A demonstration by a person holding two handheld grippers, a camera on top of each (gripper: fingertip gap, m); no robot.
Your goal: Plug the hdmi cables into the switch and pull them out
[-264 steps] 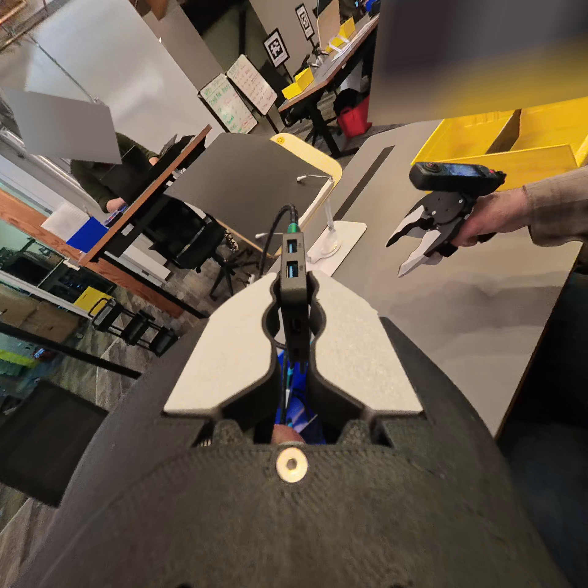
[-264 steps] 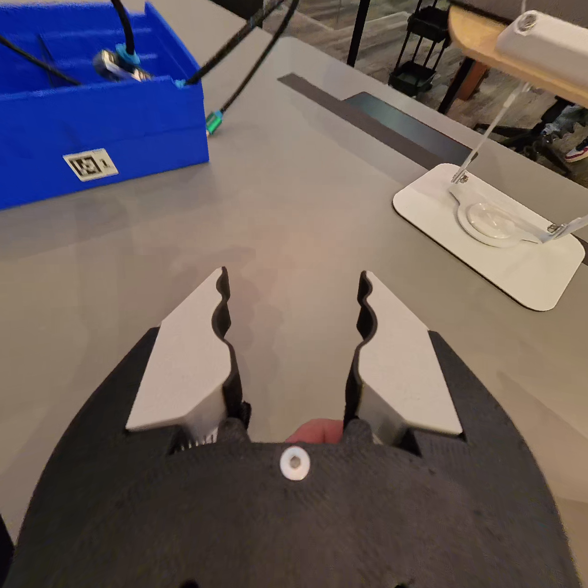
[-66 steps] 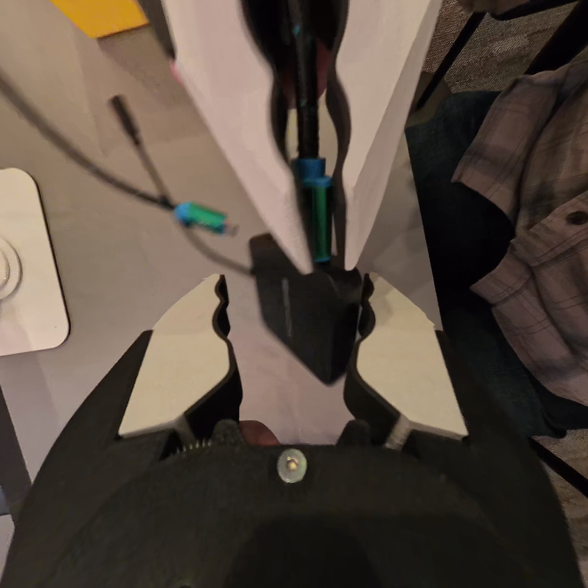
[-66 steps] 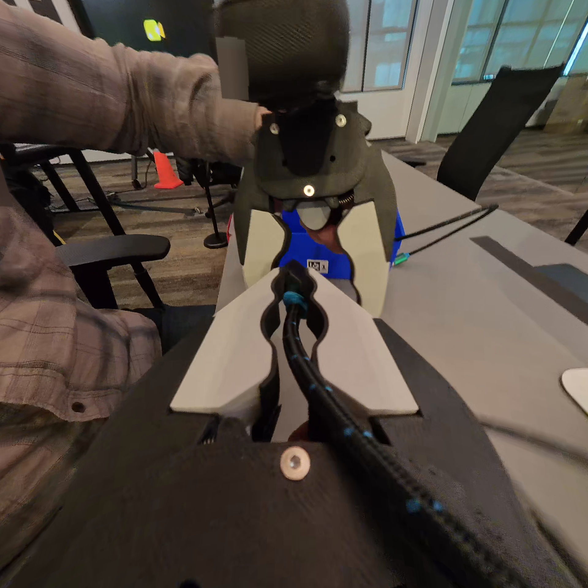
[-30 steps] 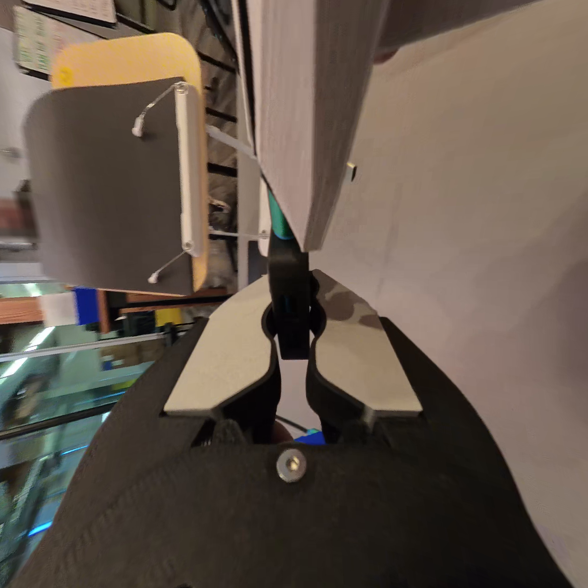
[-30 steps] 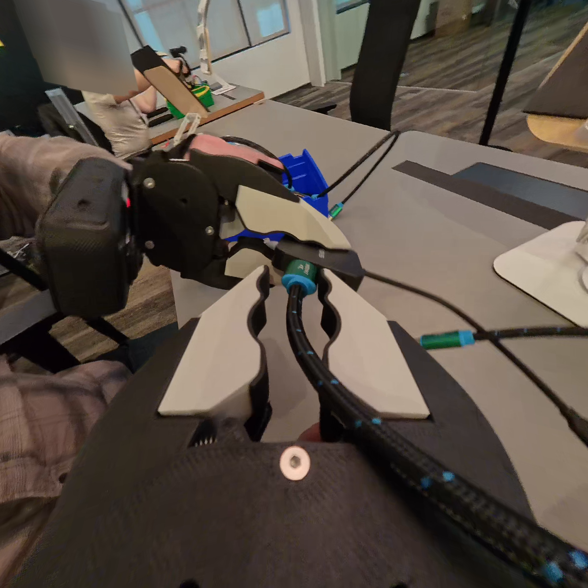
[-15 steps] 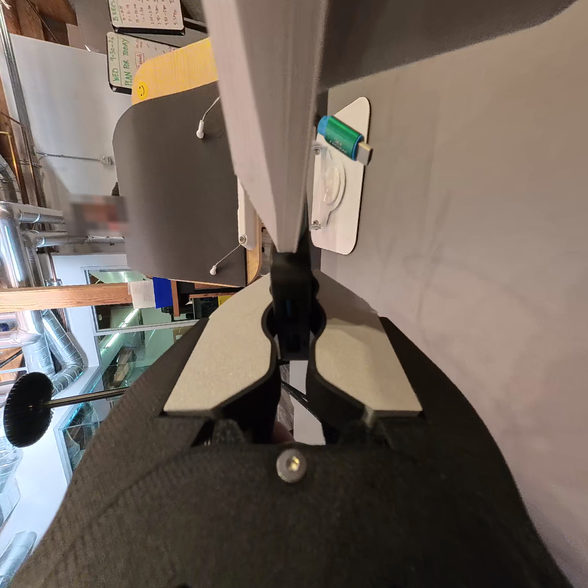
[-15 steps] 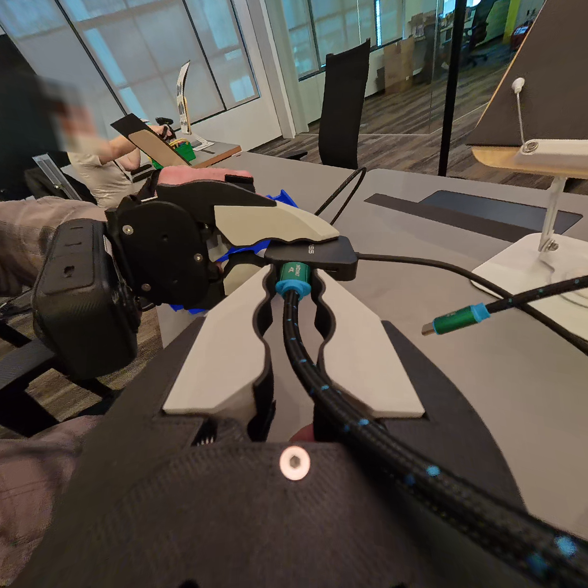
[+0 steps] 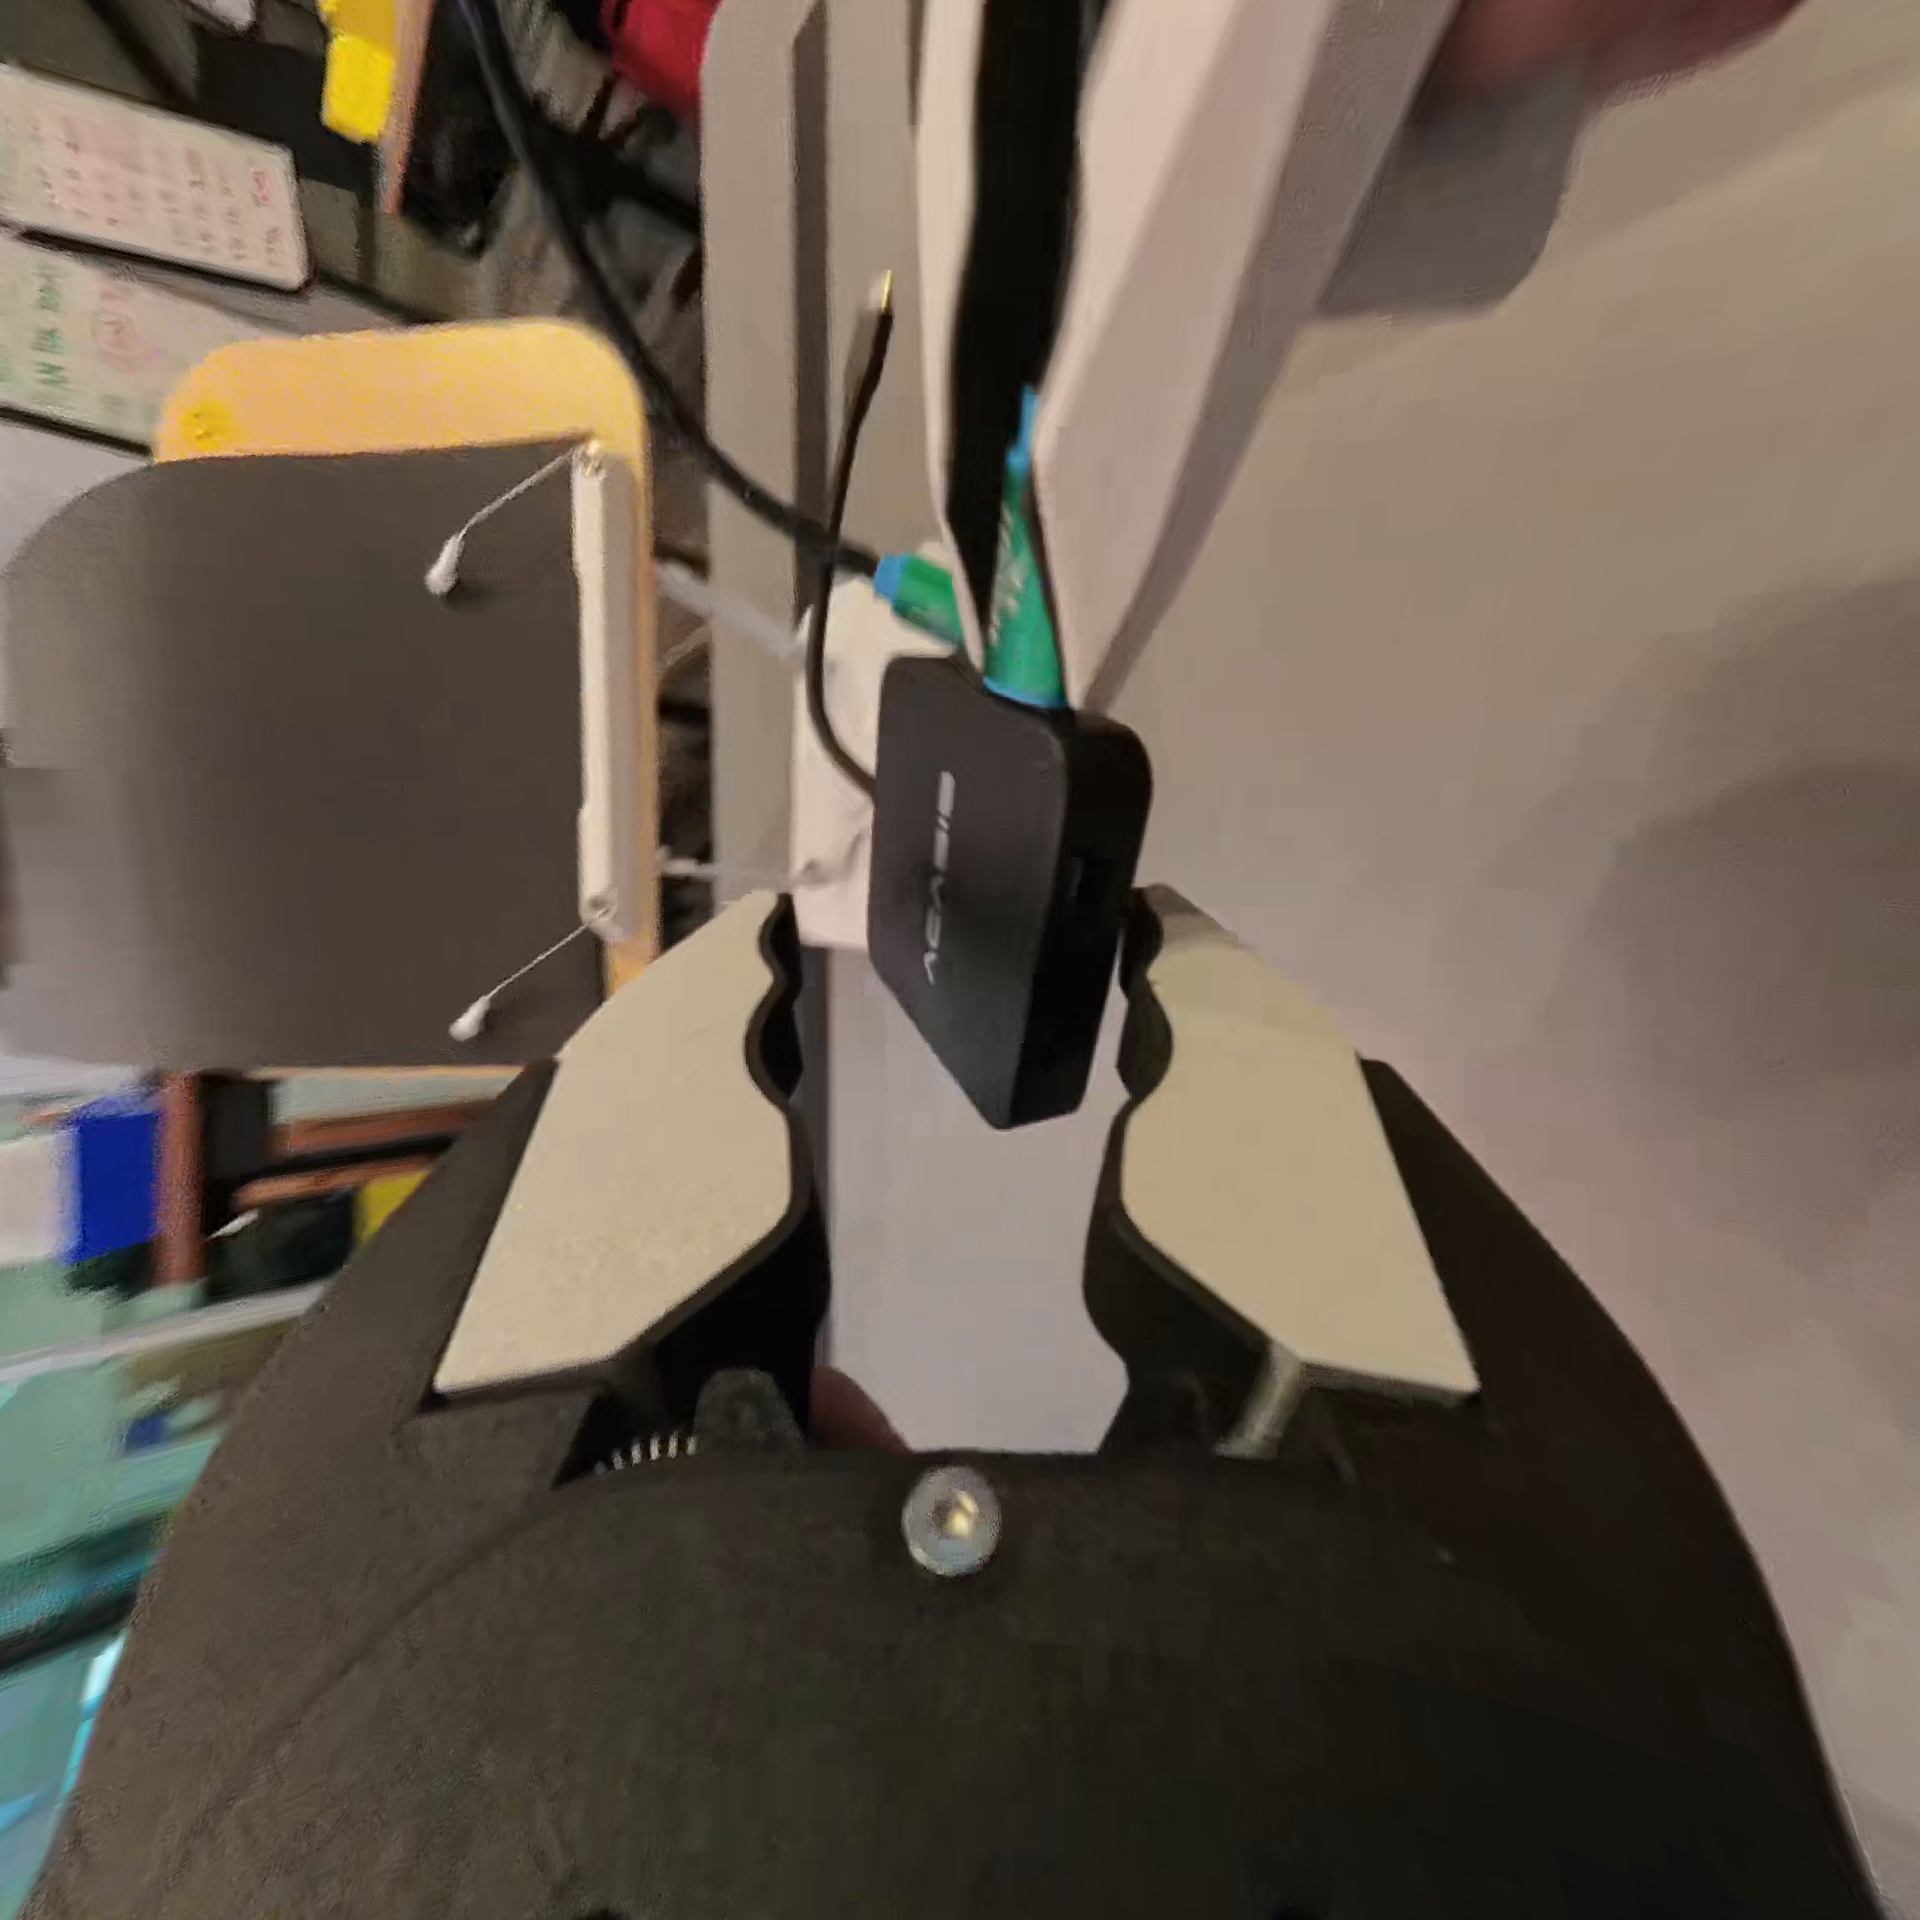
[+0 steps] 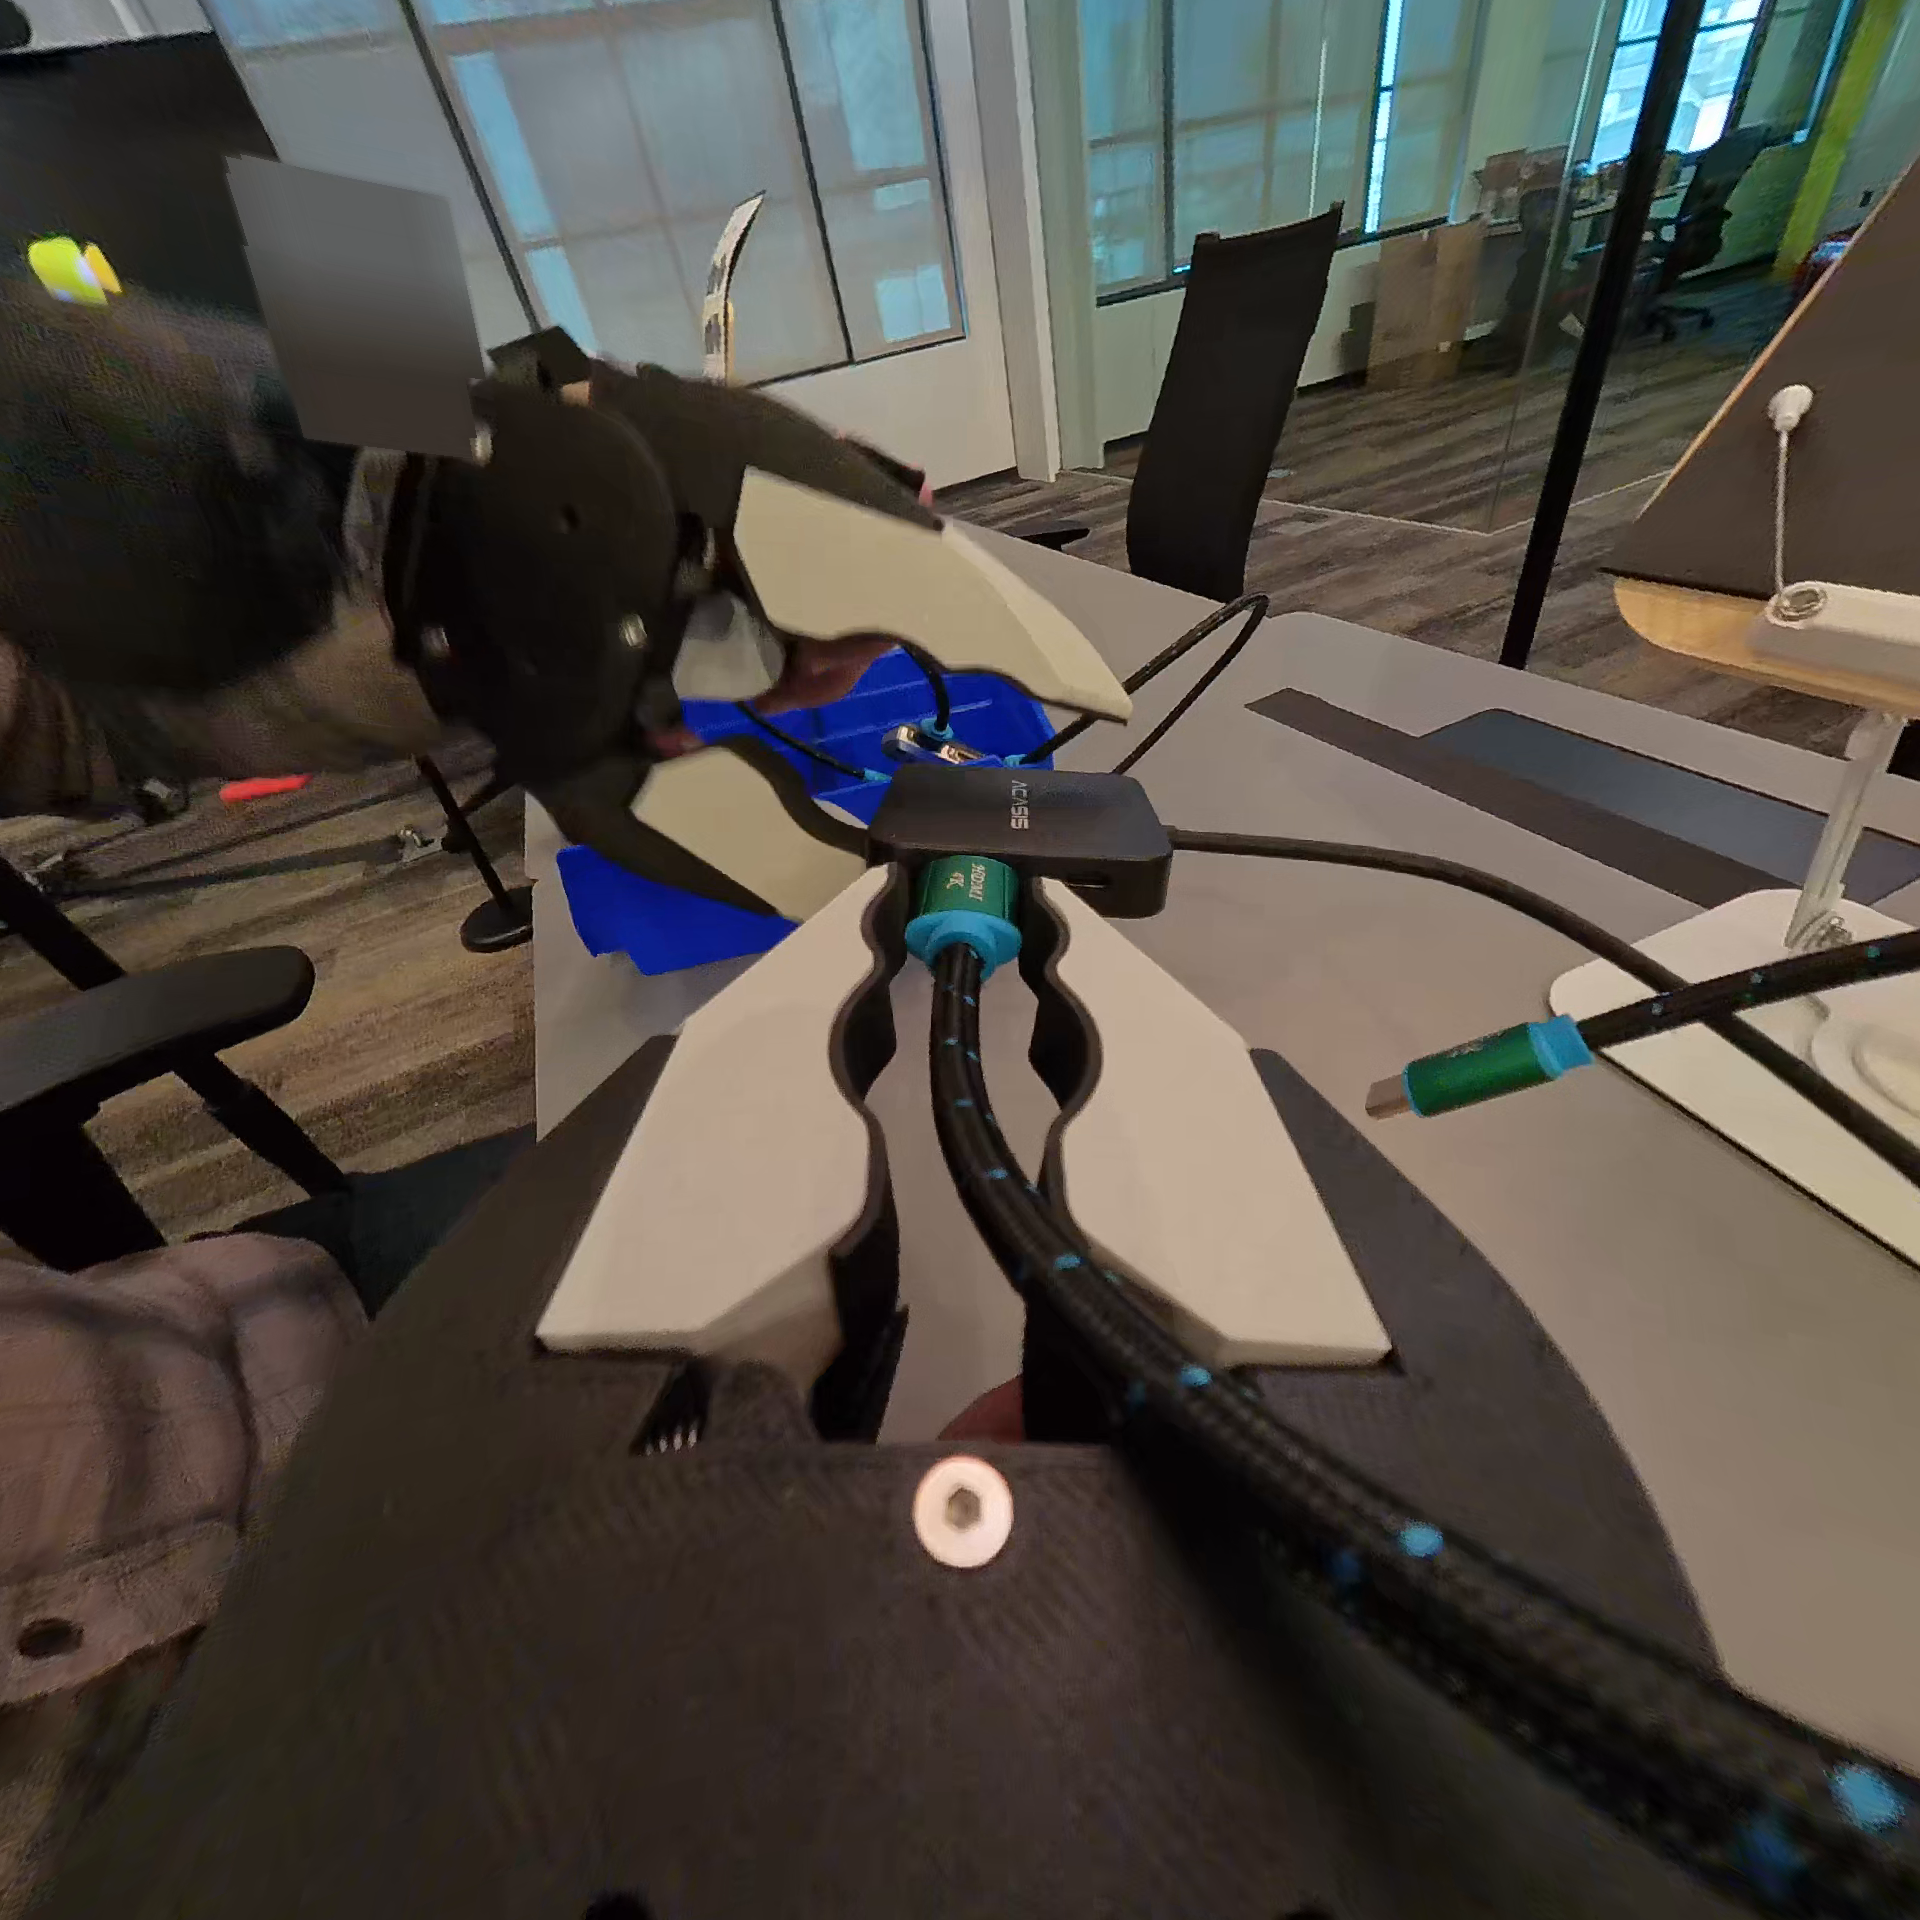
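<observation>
The right gripper (image 10: pixel 961 914) is clenched on the green plug (image 10: pixel 961 888) of a braided HDMI cable (image 10: pixel 997 1132), plug seated in the black switch (image 10: pixel 1023 826), long axis pointing away from the camera. The switch hangs above the bench (image 10: pixel 1455 1299), near its left edge. The left gripper (image 9: pixel 956 940) stands released, fingers astride the switch. A second plug (image 10: pixel 1475 1075) lies free. Left view blurred; contact unclear.

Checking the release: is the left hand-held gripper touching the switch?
Cannot tell. In the left wrist view the left hand-held gripper is open around the switch; a clear gap shows on one side, but the other finger sits right at its edge.
</observation>
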